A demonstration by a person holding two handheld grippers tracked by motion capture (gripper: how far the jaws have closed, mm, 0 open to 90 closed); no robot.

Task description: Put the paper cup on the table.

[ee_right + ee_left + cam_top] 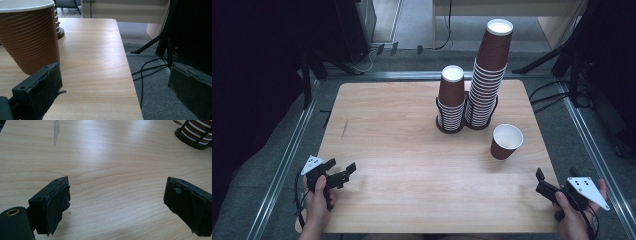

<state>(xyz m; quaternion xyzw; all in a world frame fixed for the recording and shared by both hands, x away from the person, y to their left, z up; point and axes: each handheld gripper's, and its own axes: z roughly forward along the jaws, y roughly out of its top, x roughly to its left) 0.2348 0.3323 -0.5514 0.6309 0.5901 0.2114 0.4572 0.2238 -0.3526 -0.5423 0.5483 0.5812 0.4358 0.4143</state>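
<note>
A pale wooden surface (412, 150) carries two black wire holders, each with a stack of brown cups (451, 100), (488, 75). Just beside them stands a single cup (505, 141), apparently empty. Left tool (343, 175) and right tool (539, 181) gape wide, holding nothing.

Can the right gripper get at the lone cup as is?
Probably yes: the right gripper is open, and bare table lies between it and the lone cup, standing apart from the stacks.

Even overhead light brightens the tabletop (412, 150), with soft glare streaks across its grain in the left gripper view. Surroundings beyond it fall dark; near tool pads look slightly soft.
</note>
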